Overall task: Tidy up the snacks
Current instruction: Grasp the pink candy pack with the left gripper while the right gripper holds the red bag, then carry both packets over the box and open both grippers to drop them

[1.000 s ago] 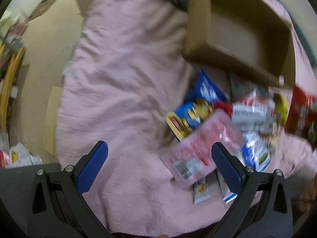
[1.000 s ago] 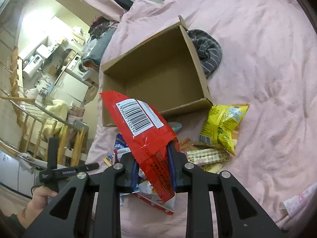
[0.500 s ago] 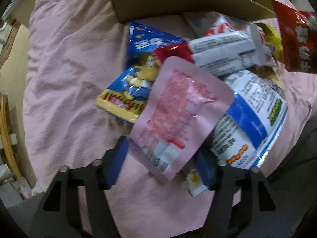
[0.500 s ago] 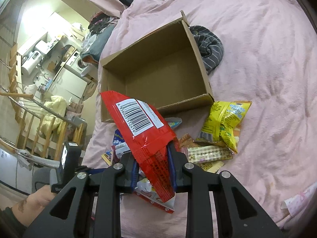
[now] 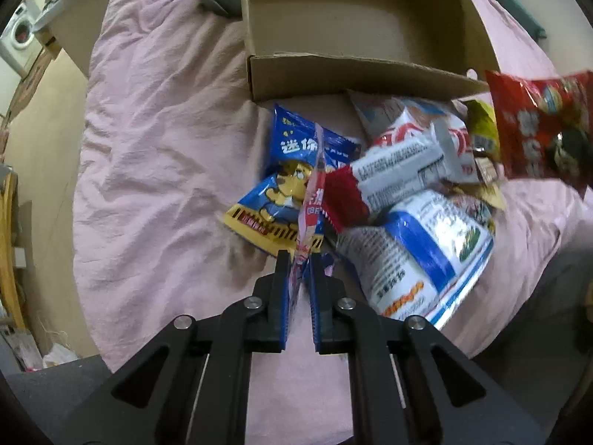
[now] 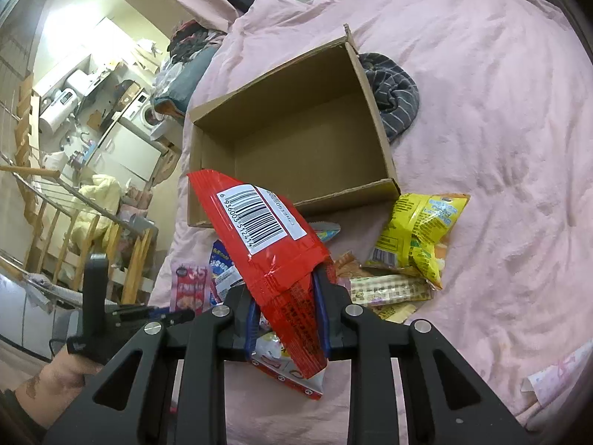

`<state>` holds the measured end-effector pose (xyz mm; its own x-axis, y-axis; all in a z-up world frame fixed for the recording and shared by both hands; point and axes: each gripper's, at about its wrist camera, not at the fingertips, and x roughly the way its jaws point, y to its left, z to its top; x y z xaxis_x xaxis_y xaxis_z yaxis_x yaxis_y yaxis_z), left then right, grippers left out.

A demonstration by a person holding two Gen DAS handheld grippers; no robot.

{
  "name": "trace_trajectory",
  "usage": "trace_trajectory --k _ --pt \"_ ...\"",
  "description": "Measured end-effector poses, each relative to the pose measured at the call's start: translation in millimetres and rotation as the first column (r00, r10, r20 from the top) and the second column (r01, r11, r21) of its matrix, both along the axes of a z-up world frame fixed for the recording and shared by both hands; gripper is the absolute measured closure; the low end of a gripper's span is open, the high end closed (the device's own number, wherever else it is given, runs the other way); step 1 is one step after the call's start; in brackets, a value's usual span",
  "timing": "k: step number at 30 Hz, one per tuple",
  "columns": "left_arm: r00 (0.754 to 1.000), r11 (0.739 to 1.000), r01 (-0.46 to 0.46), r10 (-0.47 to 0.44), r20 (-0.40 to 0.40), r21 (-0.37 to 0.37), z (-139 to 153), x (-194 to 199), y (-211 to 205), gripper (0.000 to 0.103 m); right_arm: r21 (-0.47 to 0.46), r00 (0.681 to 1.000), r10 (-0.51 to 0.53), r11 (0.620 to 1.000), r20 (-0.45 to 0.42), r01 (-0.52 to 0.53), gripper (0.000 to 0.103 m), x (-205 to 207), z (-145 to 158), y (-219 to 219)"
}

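On the pink bedspread (image 5: 148, 148), at the left, the left gripper (image 5: 300, 259) had just been closing and now pinched the pink packet (image 5: 309, 200) edge-on above the snack pile (image 5: 407, 204). The empty cardboard box (image 6: 296, 148) sat just behind. To the right, the right gripper (image 6: 287, 311) clamped the red bag (image 6: 259, 237).
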<state>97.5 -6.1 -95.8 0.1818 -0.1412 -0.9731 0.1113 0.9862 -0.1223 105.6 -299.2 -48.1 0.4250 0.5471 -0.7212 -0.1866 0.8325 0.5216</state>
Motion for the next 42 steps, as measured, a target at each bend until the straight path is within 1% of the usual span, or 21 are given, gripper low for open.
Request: trace_trajectory --k 2,3,4,5,7,8,13,17,22,25,31,33,36,39,42 --pt "1.0 1.0 -0.002 0.001 0.007 0.021 -6.1 4.5 -1.7 0.096 -0.005 1.0 0.002 1.0 0.001 -0.002 0.077 -0.9 -0.4 0.9" --pt "1.0 1.0 -0.008 0.008 0.002 0.019 -8.2 7.3 -3.7 0.096 -0.006 1.0 0.003 1.0 0.001 -0.003 0.077 -0.9 -0.3 1.1" --pt "1.0 1.0 -0.013 0.013 -0.005 0.011 -4.9 5.3 4.0 0.096 -0.006 1.0 0.003 1.0 0.001 -0.003 0.077 -1.0 -0.4 1.1" --pt "1.0 1.0 -0.023 0.023 -0.003 0.018 -3.9 3.4 7.6 0.097 -0.005 1.0 0.003 1.0 0.0 -0.003 0.077 -0.9 -0.1 1.1" --pt "0.999 0.997 -0.051 0.051 0.01 0.055 -2.8 0.8 10.1 0.098 0.0 1.0 0.002 1.0 -0.001 -0.002 0.077 -1.9 -0.2 0.8" --pt "0.998 0.996 -0.064 0.064 0.013 0.056 -0.6 -0.8 10.7 0.098 0.004 1.0 0.0 1.0 -0.001 0.0 0.077 -1.9 -0.2 0.3" --pt "0.991 0.992 -0.116 0.113 0.073 0.047 25.8 -8.9 17.9 0.098 0.031 1.0 -0.004 1.0 -0.009 0.004 0.077 0.3 -0.4 -0.9" --pt "0.981 0.987 -0.155 0.147 0.128 0.049 49.6 -5.6 24.9 0.098 0.036 1.0 -0.002 0.999 0.006 0.001 0.077 3.2 4.2 3.1" --pt "0.975 0.988 -0.147 0.138 0.174 0.038 76.7 5.8 21.2 0.098 0.046 1.0 0.001 0.999 0.02 -0.002 0.077 14.8 11.0 7.6" --pt "0.97 0.99 -0.139 0.13 0.204 0.029 85.9 19.9 18.9 0.098 0.055 0.999 -0.006 0.998 0.032 0.004 0.077 27.7 16.2 9.3" --pt "0.961 0.994 -0.108 0.097 0.26 0.028 96.4 59.6 5.2 0.098 0.098 0.999 -0.032 0.995 0.044 0.027 0.077 70.8 19.3 15.6" --pt "0.959 0.995 -0.098 0.087 0.269 0.029 95.2 75.6 0.1 0.098 0.114 0.999 -0.039 0.993 0.035 0.034 0.077 86.9 16.2 19.7" --pt "0.957 0.996 -0.085 0.074 0.28 0.028 93.1 96.7 -9.4 0.098 0.101 0.999 -0.03 0.995 0.028 0.027 0.077 107.2 10.3 28.7" --pt "0.951 0.996 -0.077 0.063 0.302 0.037 90.2 114.2 -17.5 0.098 0.094 1.0 -0.024 0.995 0.015 0.022 0.077 121.5 0.7 37.3" --pt "0.952 0.996 -0.08 0.066 0.299 0.034 78.5 124.8 -21.5 0.098 0.101 1.0 -0.019 0.995 -0.008 0.02 0.077 127.7 -13.4 43.1"
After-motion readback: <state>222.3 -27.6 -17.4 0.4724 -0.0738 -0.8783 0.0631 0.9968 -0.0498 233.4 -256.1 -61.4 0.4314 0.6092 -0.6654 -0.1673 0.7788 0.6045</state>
